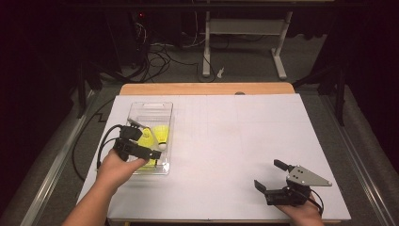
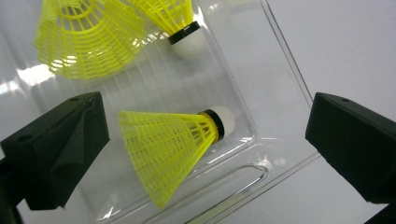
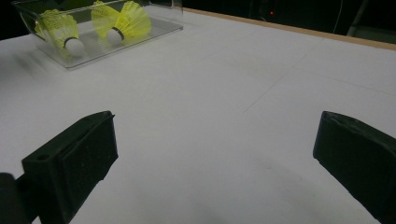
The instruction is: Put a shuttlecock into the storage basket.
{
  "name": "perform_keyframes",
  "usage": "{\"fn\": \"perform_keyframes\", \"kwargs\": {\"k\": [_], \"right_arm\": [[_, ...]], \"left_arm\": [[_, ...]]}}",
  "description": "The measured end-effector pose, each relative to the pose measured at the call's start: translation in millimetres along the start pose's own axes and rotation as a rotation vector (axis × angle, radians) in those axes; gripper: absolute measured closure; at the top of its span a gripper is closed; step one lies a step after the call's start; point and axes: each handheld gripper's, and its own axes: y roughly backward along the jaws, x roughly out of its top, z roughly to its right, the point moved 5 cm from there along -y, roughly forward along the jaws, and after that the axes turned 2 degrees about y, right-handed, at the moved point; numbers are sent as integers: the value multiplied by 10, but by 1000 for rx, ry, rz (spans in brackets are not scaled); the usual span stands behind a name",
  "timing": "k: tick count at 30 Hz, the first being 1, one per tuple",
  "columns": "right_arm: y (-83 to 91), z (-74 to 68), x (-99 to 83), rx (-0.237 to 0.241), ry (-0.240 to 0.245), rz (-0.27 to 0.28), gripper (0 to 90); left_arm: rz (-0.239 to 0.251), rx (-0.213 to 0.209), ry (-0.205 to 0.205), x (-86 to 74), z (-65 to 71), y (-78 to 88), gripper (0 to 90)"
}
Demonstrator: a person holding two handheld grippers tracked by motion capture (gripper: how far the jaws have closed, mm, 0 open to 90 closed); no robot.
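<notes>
We see no brand, label or readable writing anywhere. The largest thing is the white table [image 1: 226,155]. Near its left edge sits the clear plastic tray [image 1: 149,109], our landmark, with only bare table around it. Inside the tray lie yellow shuttlecocks with white cork tips: two toward the middle [image 1: 161,134], touching or nearly so, and one nearest shuttlecock [image 2: 175,144] on its side at the near end, tip pointing toward the tray's wall. Our left gripper [image 1: 131,139] hangs over the tray's near end, jaws spread wide on either side of that nearest shuttlecock without touching it; the tray's right wall stands between one jaw and the shuttlecock. Our left hand [image 1: 117,165] holds it, just beside the tray's near left corner. Well apart from the tray, toward the table's near right, our right gripper [image 1: 269,175] rests low with jaws spread, gripping nothing.
</notes>
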Motion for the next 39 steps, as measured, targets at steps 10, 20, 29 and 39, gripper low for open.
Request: {"fn": "perform_keyframes", "kwargs": {"k": [10,20,29,39], "right_arm": [[-14,-5,-5,0,-3,-1,1],[-36,-23,-3,-2,-3,-2,1],[-29,9,-2,-29,-15,6,1],[9,78,8,-67,-39,28,1]], "left_arm": [[141,-14,-19,-202,-9,41,9],[299,-57,-64,-338,12,32,9],[421,-17,-146,-449,70,66,9],[544,-75,-210,-648,126,126,13]]}}
